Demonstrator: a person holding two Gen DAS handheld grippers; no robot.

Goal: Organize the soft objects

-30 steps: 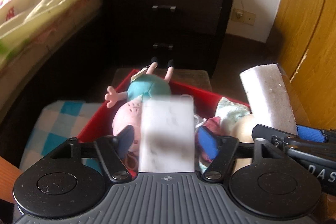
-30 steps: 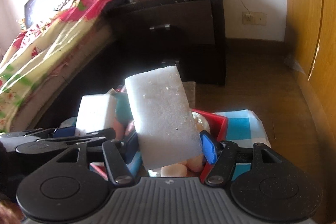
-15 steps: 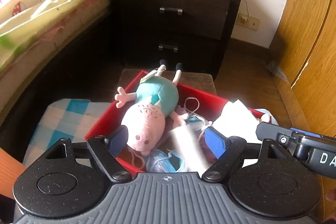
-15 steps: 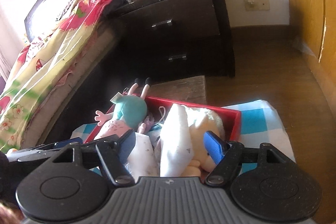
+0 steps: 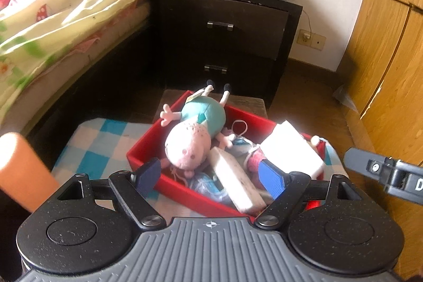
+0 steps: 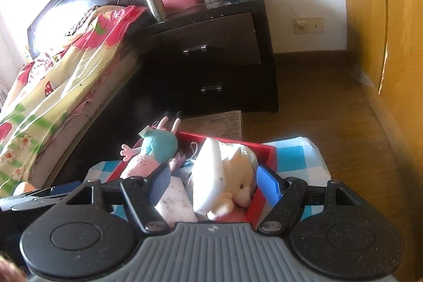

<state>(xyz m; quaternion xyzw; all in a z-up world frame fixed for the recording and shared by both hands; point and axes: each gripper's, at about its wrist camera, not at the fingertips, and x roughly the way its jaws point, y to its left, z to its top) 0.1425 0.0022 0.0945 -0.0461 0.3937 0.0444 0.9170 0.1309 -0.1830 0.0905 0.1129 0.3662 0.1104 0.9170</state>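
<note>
White foam sponges (image 5: pixel 235 177) lie in the red bin (image 5: pixel 169 186) beside the pig plush (image 5: pixel 193 135) — both jaws released, empty. Next, lift straight clear so nothing snags, then reach the orange piece (image 5: pixel 22 171) — left gripper (image 5: pixel 211 175) is nearest.

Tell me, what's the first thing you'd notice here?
The pink pig plush in a teal dress, lying head-first in the red box with its feet over the far edge. Beside it in the box lie two white sponge blocks and a cream plush. Behind stands a dark nightstand.
</note>
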